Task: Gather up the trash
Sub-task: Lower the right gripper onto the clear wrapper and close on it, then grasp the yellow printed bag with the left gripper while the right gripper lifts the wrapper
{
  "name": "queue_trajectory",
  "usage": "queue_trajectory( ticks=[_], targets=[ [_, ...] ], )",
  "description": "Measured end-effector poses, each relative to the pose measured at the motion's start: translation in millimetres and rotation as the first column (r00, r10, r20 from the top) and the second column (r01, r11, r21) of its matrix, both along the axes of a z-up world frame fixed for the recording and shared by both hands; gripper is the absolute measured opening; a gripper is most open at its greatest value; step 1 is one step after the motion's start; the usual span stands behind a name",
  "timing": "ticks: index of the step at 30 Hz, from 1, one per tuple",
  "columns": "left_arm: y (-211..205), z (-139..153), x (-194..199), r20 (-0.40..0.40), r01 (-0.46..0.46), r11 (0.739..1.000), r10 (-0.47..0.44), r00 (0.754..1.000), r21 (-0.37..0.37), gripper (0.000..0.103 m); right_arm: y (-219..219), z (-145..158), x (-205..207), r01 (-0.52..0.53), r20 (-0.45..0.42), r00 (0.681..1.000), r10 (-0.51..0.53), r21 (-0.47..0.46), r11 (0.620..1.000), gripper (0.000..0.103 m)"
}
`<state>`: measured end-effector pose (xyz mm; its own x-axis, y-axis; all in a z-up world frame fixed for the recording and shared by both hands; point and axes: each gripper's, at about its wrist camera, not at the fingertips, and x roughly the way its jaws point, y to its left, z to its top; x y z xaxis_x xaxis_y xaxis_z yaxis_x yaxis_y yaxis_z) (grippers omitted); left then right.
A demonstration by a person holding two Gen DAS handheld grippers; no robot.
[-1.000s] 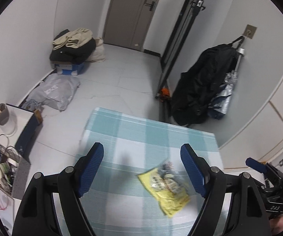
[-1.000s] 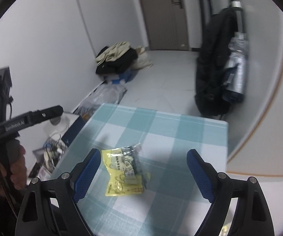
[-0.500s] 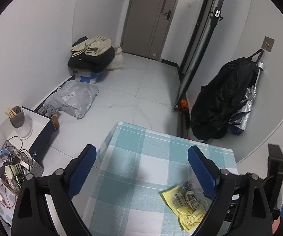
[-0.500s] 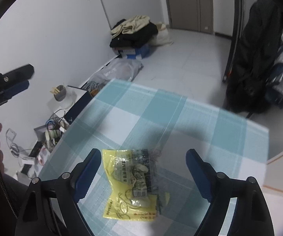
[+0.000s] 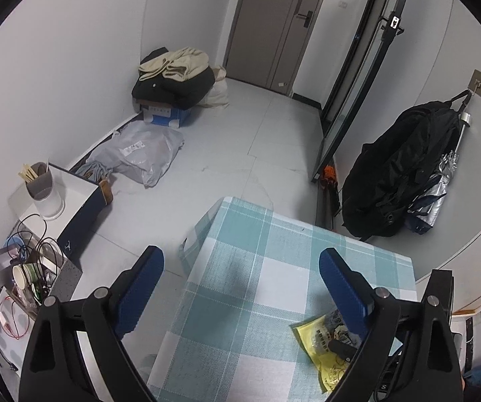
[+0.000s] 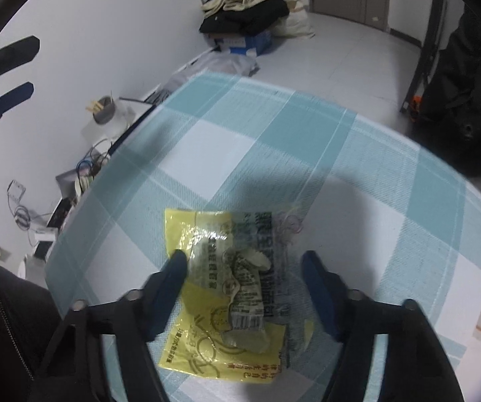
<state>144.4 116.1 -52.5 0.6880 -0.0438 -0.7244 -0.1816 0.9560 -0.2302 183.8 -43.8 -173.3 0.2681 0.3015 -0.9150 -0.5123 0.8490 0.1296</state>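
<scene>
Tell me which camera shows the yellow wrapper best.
The right wrist view: the yellow wrapper lies nearly whole between that gripper's fingers. The left wrist view catches only part of it, low, behind a finger.

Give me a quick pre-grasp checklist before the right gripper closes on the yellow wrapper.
1. Wrapper between the fingers: ok. The yellow wrapper lies between the right gripper's fingers, whose jaws have just been closing.
2. Grip made: not ok. The left finger touches the wrapper's edge; the right finger stands clear.
3. Wrapper lying flat on the checked tablecloth: ok.
4. Cloth clear of the fingertips: cannot tell; they sit low over it.
5. Left gripper out of the way: ok. It is open, empty and off to the side.
6. Trash bin or bag ready: cannot tell; none identifiable.
</scene>
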Motion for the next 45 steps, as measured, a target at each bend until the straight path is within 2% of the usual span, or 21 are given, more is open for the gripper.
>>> queue_trajectory(
  ticks=[4, 7, 10, 17, 21, 25, 28, 32, 37, 40, 45],
  targets=[
    [1, -4, 2, -0.03, -0.003, 1.0, 0.003, 1.0, -0.01, 0.092, 4, -6, 2, 0.009, -0.006, 1.0, -0.009, -0.018, 1.0, 0.055],
    [1, -5, 3, -0.032, 0.0, 1.0, 0.0, 0.999, -0.007, 0.092, 7, -6, 4, 0.004, 0.002, 1.0, -0.004, -0.023, 1.0, 0.047],
    [-2, -7, 5, -0.037, 0.005, 1.0, -0.005, 0.999, -0.001, 0.092, 13, -10, 0, -0.023, 0.004, 1.0, 0.024, -0.055, 0.998, 0.027],
    [-3, -16, 12, -0.082, 0.003, 1.0, -0.005, 0.997, -0.022, 0.092, 9, -9, -3, -0.036, 0.025, 0.999, 0.038, -0.07, 0.997, 0.021],
    [-6, -23, 18, -0.111, -0.003, 1.0, 0.005, 0.994, 0.021, 0.092, 1, -4, -2, -0.017, 0.025, 1.0, 0.018, -0.042, 0.999, 0.021],
    [-13, -29, 20, -0.128, 0.036, 0.999, -0.04, 0.991, -0.033, 0.092, -11, 2, -1, 0.018, 0.011, 1.0, -0.018, 0.007, 1.0, 0.02],
    [-23, -36, 25, -0.161, 0.082, 0.996, -0.088, 0.983, -0.044, 0.092, -21, 9, 0, 0.036, 0.014, 0.999, -0.037, 0.044, 0.998, 0.02],
    [-40, -53, 31, -0.225, 0.166, 0.984, -0.176, 0.958, -0.063, 0.092, -36, 16, 4, 0.076, 0.018, 0.997, -0.078, 0.074, 0.994, 0.02],
    [-69, -75, 34, -0.303, 0.298, 0.95, -0.312, 0.901, -0.092, 0.092, -56, 26, 8, 0.114, 0.033, 0.992, -0.118, 0.104, 0.988, 0.019],
    [-88, -86, 33, -0.344, 0.37, 0.927, -0.366, 0.865, -0.056, 0.092, -69, 30, 12, 0.14, 0.035, 0.989, -0.145, 0.115, 0.983, 0.019],
    [-103, -92, 28, -0.364, 0.422, 0.907, -0.395, 0.844, -0.005, 0.091, -94, 38, 11, 0.19, 0.041, 0.979, -0.198, 0.145, 0.971, 0.019]
  ],
)
